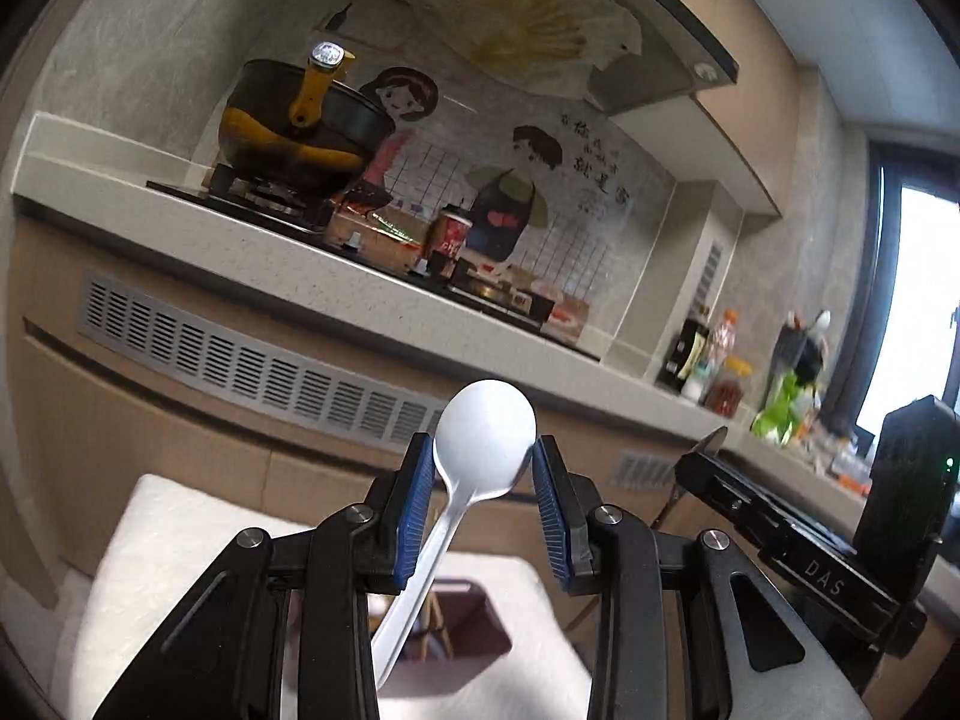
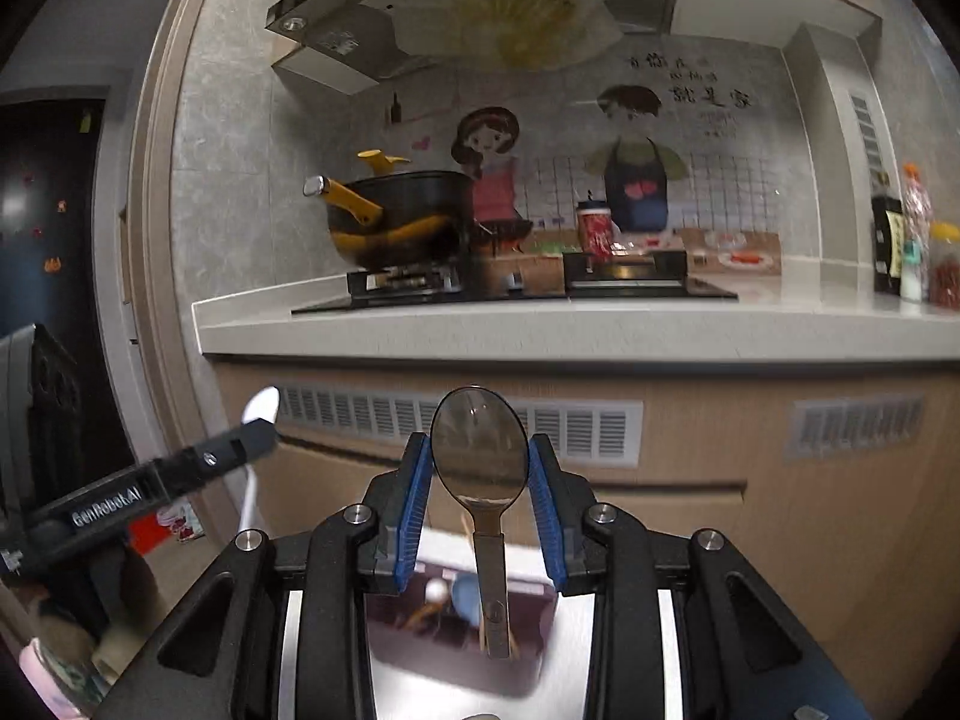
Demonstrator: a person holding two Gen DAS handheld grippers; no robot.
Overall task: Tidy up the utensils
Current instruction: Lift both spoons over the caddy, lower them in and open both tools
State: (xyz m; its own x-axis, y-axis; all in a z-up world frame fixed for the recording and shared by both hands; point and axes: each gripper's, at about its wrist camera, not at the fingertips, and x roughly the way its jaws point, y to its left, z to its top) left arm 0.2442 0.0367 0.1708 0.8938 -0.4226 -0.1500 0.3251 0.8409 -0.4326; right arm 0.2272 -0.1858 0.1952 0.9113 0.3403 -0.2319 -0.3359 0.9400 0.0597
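Note:
My left gripper (image 1: 483, 459) is shut on a white plastic spoon (image 1: 480, 438), bowl up between the blue pads, handle slanting down to the left. Below it a dark red utensil holder (image 1: 462, 624) sits on a white surface. My right gripper (image 2: 480, 456) is shut on a metal spoon (image 2: 480, 450), bowl up, handle hanging straight down. Under it the same dark red holder (image 2: 534, 600) contains chopsticks and other utensils. The left gripper with the white spoon also shows at the left of the right wrist view (image 2: 258, 420).
A kitchen counter (image 2: 540, 324) runs across ahead, with a black and yellow pot (image 2: 408, 216) on the stove, a red can (image 2: 594, 228) and bottles (image 2: 912, 240) at the right. Cabinet fronts with vents lie below it. The right gripper's body (image 1: 840, 534) is beside me in the left wrist view.

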